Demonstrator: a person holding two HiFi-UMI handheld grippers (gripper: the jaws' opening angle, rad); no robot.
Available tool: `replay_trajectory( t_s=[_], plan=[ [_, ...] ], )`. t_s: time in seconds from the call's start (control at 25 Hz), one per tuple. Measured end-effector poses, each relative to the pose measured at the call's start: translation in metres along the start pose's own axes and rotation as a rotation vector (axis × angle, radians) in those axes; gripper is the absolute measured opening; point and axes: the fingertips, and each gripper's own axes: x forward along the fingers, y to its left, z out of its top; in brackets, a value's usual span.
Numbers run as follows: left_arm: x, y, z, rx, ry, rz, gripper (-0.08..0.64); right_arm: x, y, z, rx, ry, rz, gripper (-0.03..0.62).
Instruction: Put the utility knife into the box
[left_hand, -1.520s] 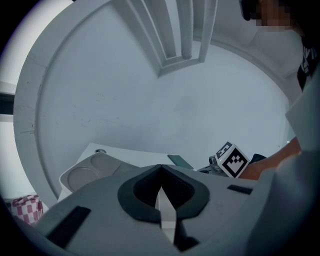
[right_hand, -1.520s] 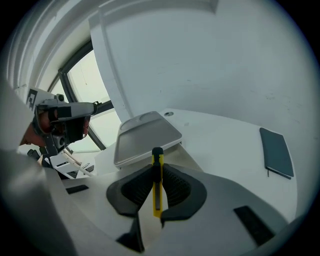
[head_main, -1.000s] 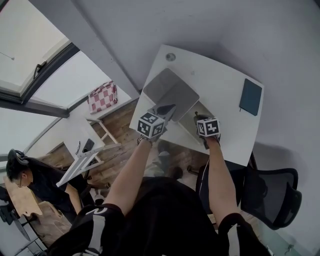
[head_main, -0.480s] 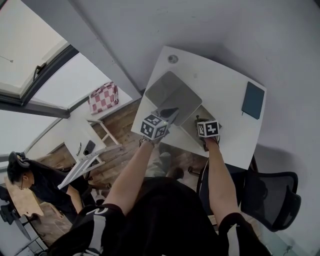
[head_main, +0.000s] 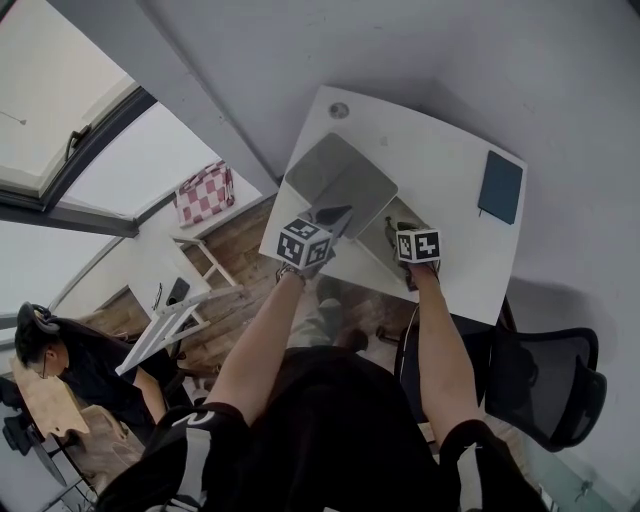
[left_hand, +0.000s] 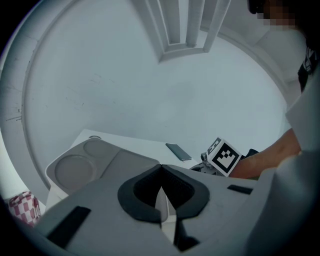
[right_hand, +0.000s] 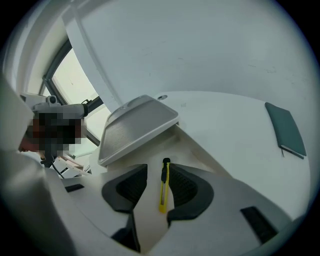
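Observation:
The box (right_hand: 196, 148) stands on the white table (head_main: 440, 160) with its grey lid (head_main: 340, 183) tilted up. A yellow utility knife (right_hand: 163, 192) lies on the box's beige floor between the jaws of my right gripper (right_hand: 158, 174). Those jaws are opening: the knife lies close beside the right pad (right_hand: 187, 189), with a gap on its left. In the head view the right gripper (head_main: 417, 245) hangs over the box's near end. My left gripper (left_hand: 161, 172) is shut on the edge of the lid (left_hand: 95, 165) and holds it up. The left gripper (head_main: 303, 243) sits at the lid's near corner.
A dark green notebook (head_main: 500, 188) lies at the table's far right, also visible as the notebook (right_hand: 286, 129). A black chair (head_main: 545, 385) stands to the right of the person. Another person (head_main: 60, 360) sits at the lower left. A checked bag (head_main: 205, 193) lies left of the table.
Both grippers stay at the box. The right gripper has shifted slightly. The lid stays raised.

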Motion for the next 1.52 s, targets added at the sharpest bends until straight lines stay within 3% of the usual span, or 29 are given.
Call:
replay_trajectory(
  t_s=[0.72,1.08,1.52],
  plan=[
    [-0.040,-0.092,0.016,0.076,-0.058,-0.028,0.026,-0.124,0.025,0.002,-0.040,-0.253,-0.025,0.106],
    [-0.052,-0.153,0.036,0.133,-0.112,-0.038,0.026,-0.184,0.032,-0.014,-0.098,-0.359,-0.051,0.018],
    [-0.072,-0.200,0.064,0.204,-0.222,0.006,0.026,-0.253,0.047,-0.001,-0.203,-0.518,-0.046,0.014]
  ],
)
